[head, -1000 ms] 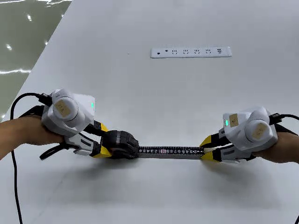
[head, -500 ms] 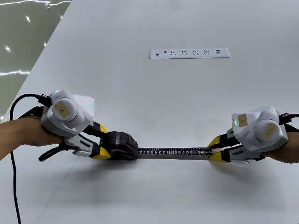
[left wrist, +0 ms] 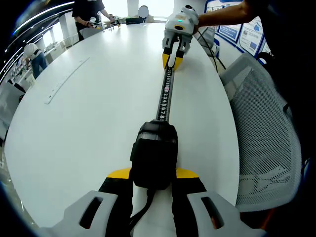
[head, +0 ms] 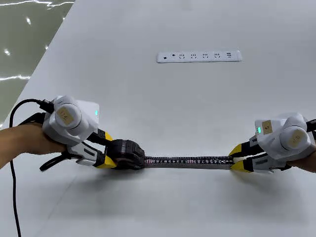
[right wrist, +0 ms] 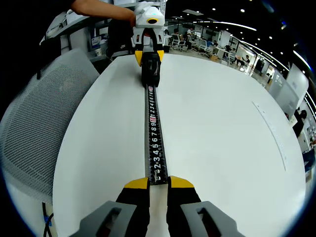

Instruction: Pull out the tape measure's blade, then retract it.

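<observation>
A black tape measure case (head: 126, 153) rests on the white table (head: 163, 108), and my left gripper (head: 108, 149) is shut on it; the case (left wrist: 154, 154) sits between the yellow-tipped jaws in the left gripper view. Its dark numbered blade (head: 187, 161) runs out flat to the right. My right gripper (head: 238, 157) is shut on the blade's end. In the right gripper view the blade (right wrist: 154, 143) stretches from my right gripper (right wrist: 158, 183) to the case (right wrist: 151, 65). The far right gripper (left wrist: 174, 60) appears in the left gripper view.
A white power strip (head: 199, 56) lies at the back of the table. A black cable (head: 14, 163) trails from the left gripper. A grey mesh chair (left wrist: 264, 133) stands by the table's near edge. People and desks fill the background beyond the table.
My right gripper has moved further right, drawing more blade out of the case. The left gripper and the case have stayed put.
</observation>
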Tool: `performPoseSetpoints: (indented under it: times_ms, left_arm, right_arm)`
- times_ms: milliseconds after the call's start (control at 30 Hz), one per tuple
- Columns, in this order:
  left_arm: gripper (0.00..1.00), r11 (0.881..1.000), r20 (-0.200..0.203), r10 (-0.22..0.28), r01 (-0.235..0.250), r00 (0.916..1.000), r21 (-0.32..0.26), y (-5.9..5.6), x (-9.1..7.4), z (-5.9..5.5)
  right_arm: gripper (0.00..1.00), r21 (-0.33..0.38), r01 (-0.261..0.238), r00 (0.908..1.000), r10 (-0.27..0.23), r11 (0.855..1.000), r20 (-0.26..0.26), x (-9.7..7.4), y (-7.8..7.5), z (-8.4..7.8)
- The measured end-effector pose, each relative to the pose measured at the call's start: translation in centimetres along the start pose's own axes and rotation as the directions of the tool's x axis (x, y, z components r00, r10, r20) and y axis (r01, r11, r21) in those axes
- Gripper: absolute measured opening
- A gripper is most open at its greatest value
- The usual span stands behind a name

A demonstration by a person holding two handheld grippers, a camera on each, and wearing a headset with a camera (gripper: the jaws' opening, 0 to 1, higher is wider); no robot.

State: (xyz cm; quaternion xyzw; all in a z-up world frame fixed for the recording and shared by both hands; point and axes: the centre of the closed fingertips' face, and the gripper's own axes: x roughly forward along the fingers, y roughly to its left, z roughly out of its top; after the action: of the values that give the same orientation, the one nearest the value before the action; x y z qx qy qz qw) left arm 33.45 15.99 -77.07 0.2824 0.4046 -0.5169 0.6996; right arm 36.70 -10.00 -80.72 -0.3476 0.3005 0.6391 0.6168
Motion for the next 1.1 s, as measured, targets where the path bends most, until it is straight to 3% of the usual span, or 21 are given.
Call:
performPoseSetpoints:
  times_ms: [400,1100]
  left_arm:
    - [0.24,1.0,-0.004,-0.002,0.002,1.0,0.006,-0.03,-0.03,0.01]
    - [0.26,0.999,-0.021,-0.003,0.004,0.9998,0.031,-0.06,0.09,0.16]
  right_arm:
    - [0.09,0.007,0.007,0.9999,-0.007,1.0,-0.012,-0.63,0.18,-0.55]
    - [0.12,-0.019,-0.029,0.9977,0.028,0.999,-0.062,-0.66,0.14,-0.84]
